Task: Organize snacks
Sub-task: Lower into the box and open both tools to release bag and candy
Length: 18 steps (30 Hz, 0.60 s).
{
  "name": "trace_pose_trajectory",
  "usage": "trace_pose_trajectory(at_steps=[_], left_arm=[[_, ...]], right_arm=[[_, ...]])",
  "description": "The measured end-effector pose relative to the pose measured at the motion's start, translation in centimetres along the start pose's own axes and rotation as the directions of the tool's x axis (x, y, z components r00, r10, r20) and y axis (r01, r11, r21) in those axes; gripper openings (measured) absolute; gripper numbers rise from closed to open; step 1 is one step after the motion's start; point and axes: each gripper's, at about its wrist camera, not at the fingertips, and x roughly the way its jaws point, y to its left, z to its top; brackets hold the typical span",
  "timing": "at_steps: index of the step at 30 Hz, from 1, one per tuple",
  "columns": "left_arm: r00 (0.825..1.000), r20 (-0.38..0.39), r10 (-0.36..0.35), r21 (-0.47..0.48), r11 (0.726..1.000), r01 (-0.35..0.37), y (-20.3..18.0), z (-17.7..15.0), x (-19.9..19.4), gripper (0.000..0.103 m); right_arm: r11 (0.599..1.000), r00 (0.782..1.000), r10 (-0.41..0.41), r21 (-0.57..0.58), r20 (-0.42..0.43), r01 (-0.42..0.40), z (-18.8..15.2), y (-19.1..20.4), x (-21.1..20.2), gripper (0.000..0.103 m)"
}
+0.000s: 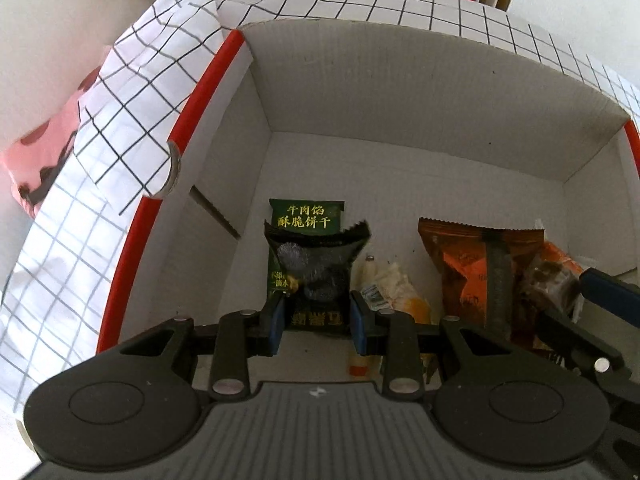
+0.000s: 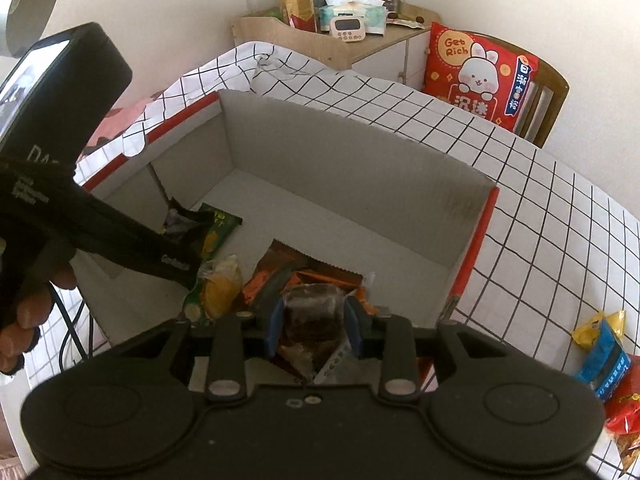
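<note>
On the gridded counter (image 2: 520, 208) sits a white cardboard box (image 1: 400, 128) with red rim edges, open top, long axis running left-right in the left wrist view. Inside on its floor: orange-brown snack packet (image 1: 464, 272), long axis pointing away from the camera, serrated top edge toward the far wall; green biscuit packet (image 1: 306, 216) with yellow characters, lying flat, text end toward the far wall. Small pale-yellow wrapped snack (image 1: 394, 284) lies between those two.

Left gripper (image 1: 318, 314) points steeply down into the box, fingers pinching a black translucent packet (image 1: 316, 264); packet stands roughly upright, serrated end up, over the green one. Right gripper (image 2: 312, 324) has a clear-wrapped dark brown cake (image 2: 312, 308) between its blue pads (image 2: 276, 320); pads touching the wrapper sides, so gripped, just above the orange-brown packet. Outside the box, at the counter's right edge, blue packet (image 2: 606, 360) and red packet (image 2: 624, 412) lie loose.
</note>
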Motion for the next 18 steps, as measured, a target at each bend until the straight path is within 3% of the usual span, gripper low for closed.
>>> trace_pose_trajectory(at_steps=[8, 12, 18], left_arm=[[0.999, 0.027, -0.036, -0.048, 0.998, 0.038, 0.9, -0.8, -1.0, 0.032], [0.996, 0.070, -0.058, -0.064, 0.996, 0.063, 1.3, -1.4, -2.6, 0.041], [0.987, 0.141, -0.071, -0.054, 0.995, 0.079, 1.1, -2.4, -5.3, 0.041]], right_arm=[[1.000, 1.000, 0.011, 0.025, 0.010, -0.011, -0.1, -0.4, -0.7, 0.039], [0.999, 0.999, 0.022, 0.040, 0.031, -0.023, -0.2, -0.6, -1.8, 0.042], [0.997, 0.996, 0.046, 0.060, 0.080, -0.051, -0.3, -1.0, -4.4, 0.046]])
